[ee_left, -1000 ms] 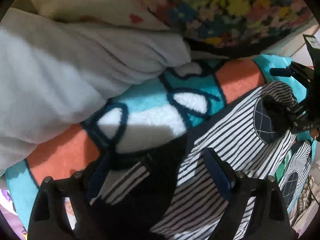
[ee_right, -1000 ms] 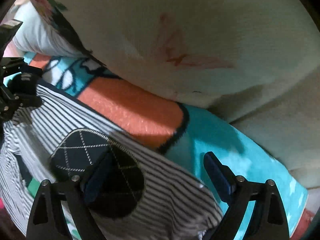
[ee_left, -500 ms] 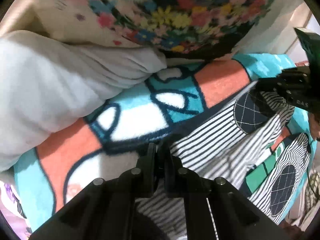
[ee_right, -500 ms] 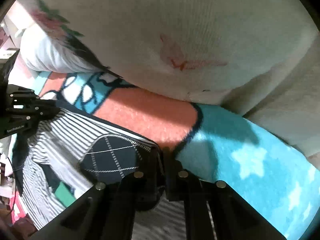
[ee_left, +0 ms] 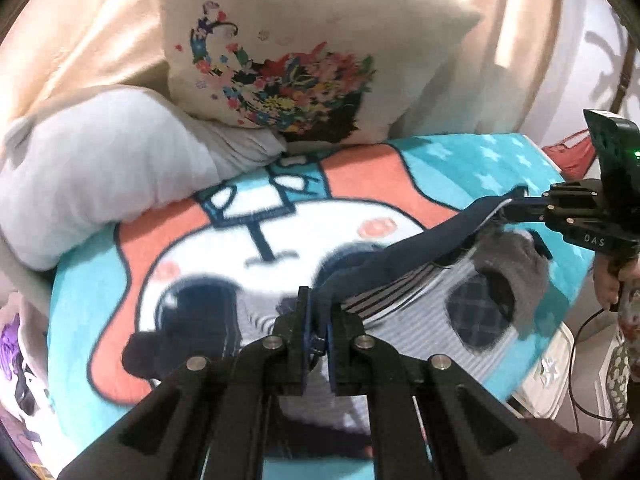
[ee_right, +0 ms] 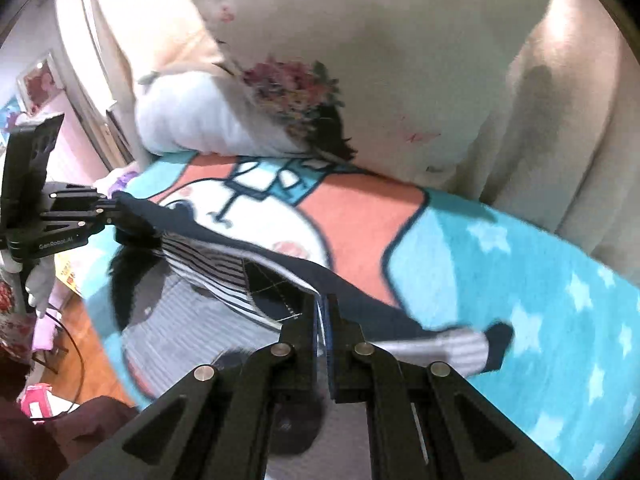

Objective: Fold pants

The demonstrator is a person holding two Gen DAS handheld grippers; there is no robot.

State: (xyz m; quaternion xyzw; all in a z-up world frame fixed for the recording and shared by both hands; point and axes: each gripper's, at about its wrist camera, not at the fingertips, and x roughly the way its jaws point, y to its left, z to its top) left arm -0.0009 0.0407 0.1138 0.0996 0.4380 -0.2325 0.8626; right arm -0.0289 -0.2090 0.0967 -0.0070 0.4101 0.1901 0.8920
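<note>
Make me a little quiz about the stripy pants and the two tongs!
1. True or false: both tongs, the left tongs and the right tongs, are pinching the striped pants.
2. What stretches between the two tongs: A) the navy waistband, B) a towel, C) a rope?
3. What lies under the pants?

Key:
1. True.
2. A.
3. A cartoon blanket, turquoise, orange and white, in front of a flowered pillow.
</note>
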